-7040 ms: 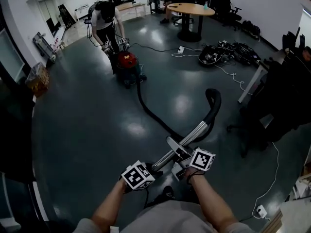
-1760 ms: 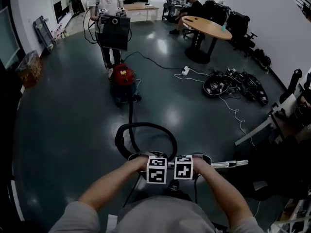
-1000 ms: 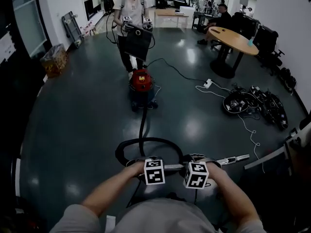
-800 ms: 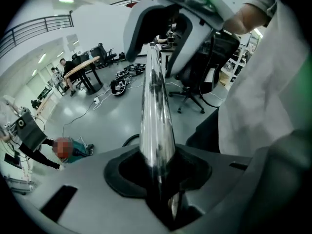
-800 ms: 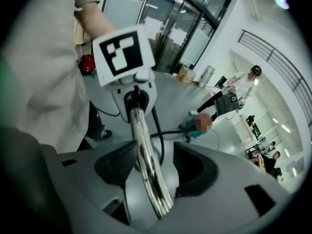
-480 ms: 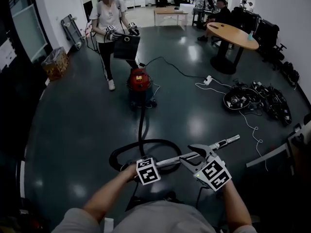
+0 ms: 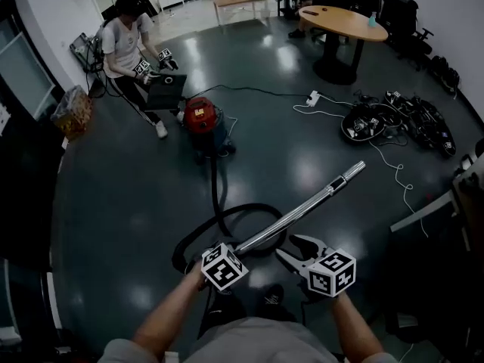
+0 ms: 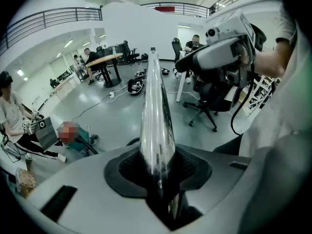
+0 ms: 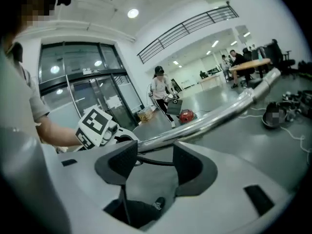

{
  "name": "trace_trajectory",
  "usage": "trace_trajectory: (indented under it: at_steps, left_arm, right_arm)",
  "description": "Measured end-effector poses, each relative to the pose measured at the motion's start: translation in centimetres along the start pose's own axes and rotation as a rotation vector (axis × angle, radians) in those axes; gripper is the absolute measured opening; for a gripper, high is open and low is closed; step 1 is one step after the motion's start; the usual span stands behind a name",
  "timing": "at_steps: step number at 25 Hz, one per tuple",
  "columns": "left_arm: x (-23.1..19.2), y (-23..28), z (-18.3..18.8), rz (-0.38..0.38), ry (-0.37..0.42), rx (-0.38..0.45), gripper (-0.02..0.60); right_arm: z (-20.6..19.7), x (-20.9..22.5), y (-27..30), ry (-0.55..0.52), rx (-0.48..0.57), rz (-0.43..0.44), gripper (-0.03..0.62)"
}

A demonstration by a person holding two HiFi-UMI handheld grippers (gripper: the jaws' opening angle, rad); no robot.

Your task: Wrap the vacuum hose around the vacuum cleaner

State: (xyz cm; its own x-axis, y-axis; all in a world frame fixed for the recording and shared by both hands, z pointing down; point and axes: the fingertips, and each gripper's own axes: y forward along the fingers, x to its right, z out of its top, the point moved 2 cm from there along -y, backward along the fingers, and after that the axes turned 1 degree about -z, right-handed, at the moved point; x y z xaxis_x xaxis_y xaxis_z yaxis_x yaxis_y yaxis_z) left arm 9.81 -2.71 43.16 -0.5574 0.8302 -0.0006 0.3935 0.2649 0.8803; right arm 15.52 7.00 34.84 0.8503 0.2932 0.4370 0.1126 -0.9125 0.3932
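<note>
Hose (image 7: 215, 178) first: it runs black down the floor (image 7: 113, 203) from the vacuum (image 7: 201, 118), which sits well off at eleven o'clock, and curls into a loose loop right in front of the operator. None of it is round the vacuum yet, so by my reading the wrapping hasn't begun and this is the gathering-in stage

The loop ends in the shiny wand (image 7: 302, 210), which slants up off the floor toward two o'clock. It rides that way because the left tongs (image 7: 233, 252) are clenched on its near end. The left gripper view shows the tube wedged tight between the dark pads, and whoever has the stiff end steers the soft hose behind it

The right tongs (image 7: 301, 249) hang at three o'clock of the left pair, released, pads apart with nothing between them. Their own view has the wand passing just beyond the tips, not in the gap. I'd guess that hand is free for a fresh hold further up the tube or on the hose itself

Past the vacuum at ten o'clock a second person (image 7: 125, 44) crouches with a dark panel. A heap of cables (image 7: 393, 123) lies at two o'clock and a round worktop (image 7: 344, 20) at one, both well clear of the hose's path
</note>
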Motion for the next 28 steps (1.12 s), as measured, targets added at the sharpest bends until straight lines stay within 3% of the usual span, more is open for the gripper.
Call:
trace_trajectory:
  at_steps: [4, 9, 16, 28]
  left_arm:
    - [-0.8, 0.5, 0.9, -0.006, -0.045, 0.04, 0.14]
    - [-2.5, 0.1, 1.7, -0.001, -0.066, 0.075, 0.14]
    - [-4.2, 0.5, 2.0, -0.02, -0.088, 0.107, 0.141]
    - [-5.7, 0.4, 1.1, -0.047, -0.076, 0.129, 0.14]
  right_arm:
    - [-0.6, 2.2, 2.8, 0.199, 0.033, -0.034, 0.213]
    - [1.0, 2.2, 6.4, 0.387, 0.104, 0.002, 0.268]
    - [3.7, 4.1, 10.8, 0.655, 0.244, 0.008, 0.27]
    - [5.6, 5.4, 15.6, 0.672, 0.279, -0.131, 0.26]
